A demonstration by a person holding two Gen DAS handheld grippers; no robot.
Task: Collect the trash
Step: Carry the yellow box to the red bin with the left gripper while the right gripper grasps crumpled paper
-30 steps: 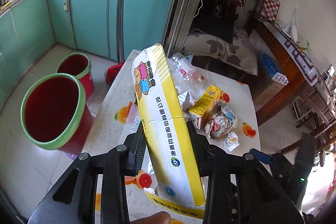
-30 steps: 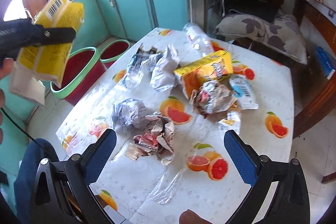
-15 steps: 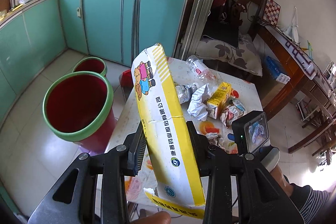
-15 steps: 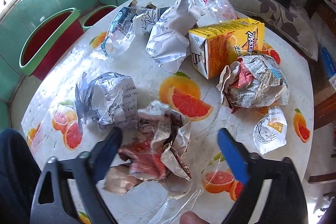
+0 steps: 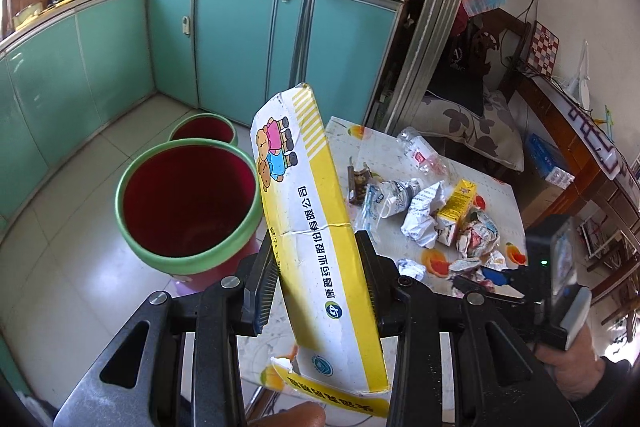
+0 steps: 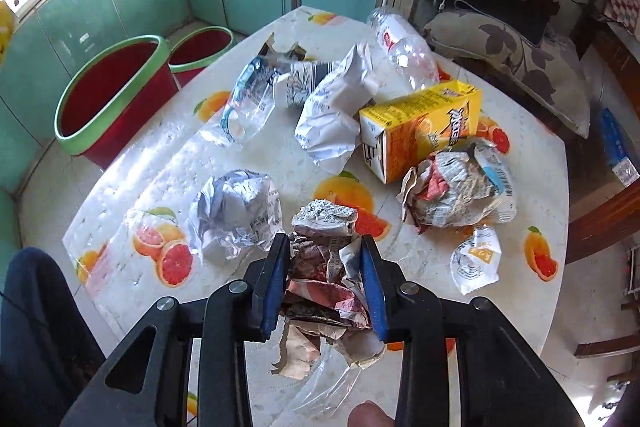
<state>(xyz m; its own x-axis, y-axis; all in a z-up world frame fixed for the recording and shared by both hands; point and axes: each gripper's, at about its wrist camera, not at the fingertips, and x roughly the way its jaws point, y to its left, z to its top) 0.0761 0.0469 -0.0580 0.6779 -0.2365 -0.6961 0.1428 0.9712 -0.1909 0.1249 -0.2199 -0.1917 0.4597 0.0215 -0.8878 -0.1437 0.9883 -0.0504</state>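
Note:
My left gripper (image 5: 316, 251) is shut on a long yellow-and-white carton (image 5: 308, 203) and holds it upright in the air, beside the big red bin with a green rim (image 5: 186, 205). My right gripper (image 6: 325, 247) is shut on a crumpled red-and-white paper wad (image 6: 324, 275) that lies on the fruit-print table (image 6: 432, 27). More trash lies on the table: a yellow juice carton (image 6: 424, 131), a crumpled newspaper ball (image 6: 452, 191), a white paper ball (image 6: 234, 211), a clear bottle (image 6: 404, 47) and a flattened bottle (image 6: 250, 103).
A second smaller red bin (image 5: 204, 129) stands behind the big one, by the teal cabinets (image 5: 240, 43). A mop handle (image 5: 306, 7) leans on the cabinets. A cushioned seat (image 6: 516, 67) and a wooden bench (image 5: 576, 131) lie beyond the table. A small wrapper (image 6: 476, 259) lies near the table's right edge.
My right gripper came down onto the table and its jaws closed around the red-and-white paper wad. My left gripper drew back from the table with the carton, toward the big bin.

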